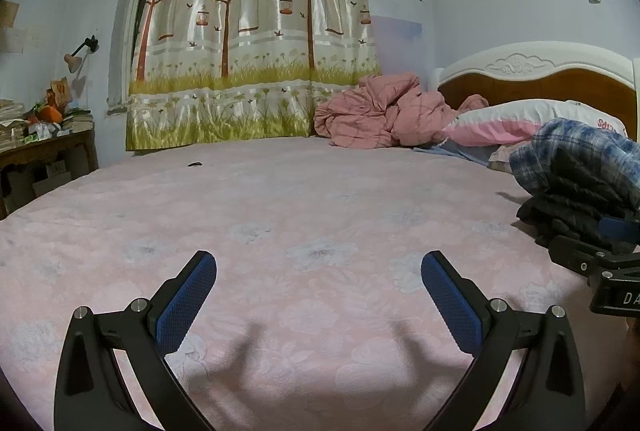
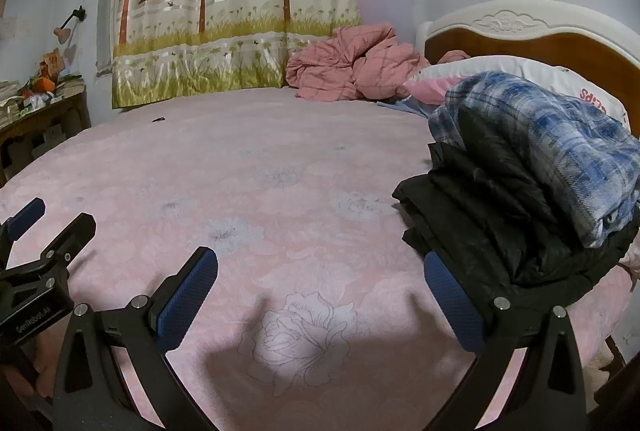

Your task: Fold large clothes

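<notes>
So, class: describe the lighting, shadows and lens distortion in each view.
Left wrist view: fisheye bows the bed; the open left hand-held gripper casts soft shadows on the sheet; curtain shows glare. Right wrist view: same curvature, dark corners, shadows under the open right hand-held gripper.

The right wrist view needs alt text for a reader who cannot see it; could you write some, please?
The right gripper hangs open over a pink bed, beside a pile of clothes: a blue plaid garment on a black one. The left gripper shows at the left edge.
</notes>
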A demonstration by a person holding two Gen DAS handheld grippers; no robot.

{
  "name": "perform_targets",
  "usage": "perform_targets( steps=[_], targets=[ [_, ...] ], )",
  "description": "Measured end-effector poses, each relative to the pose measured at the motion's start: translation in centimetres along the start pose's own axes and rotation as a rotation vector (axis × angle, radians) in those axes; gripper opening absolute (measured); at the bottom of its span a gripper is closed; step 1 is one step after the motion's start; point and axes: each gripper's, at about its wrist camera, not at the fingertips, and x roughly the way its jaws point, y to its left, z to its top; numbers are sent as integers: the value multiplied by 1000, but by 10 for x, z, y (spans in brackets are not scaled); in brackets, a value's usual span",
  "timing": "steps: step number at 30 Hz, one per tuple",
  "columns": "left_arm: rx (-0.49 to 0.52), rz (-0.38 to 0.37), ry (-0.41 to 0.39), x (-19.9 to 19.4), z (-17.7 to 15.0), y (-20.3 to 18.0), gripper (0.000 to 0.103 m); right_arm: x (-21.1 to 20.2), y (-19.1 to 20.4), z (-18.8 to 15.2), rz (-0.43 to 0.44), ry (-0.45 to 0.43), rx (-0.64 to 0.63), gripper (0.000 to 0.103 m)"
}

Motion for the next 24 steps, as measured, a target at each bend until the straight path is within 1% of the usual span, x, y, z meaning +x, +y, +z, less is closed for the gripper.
perform_targets(
  steps=[13,24],
  targets=[
    [-59,2,37,5,0,12,103,-1,0,0,-2,2,-7,103],
    [-60,0,39,5,0,14,103,2,-4,2,-5,-9,-32,103]
  ],
)
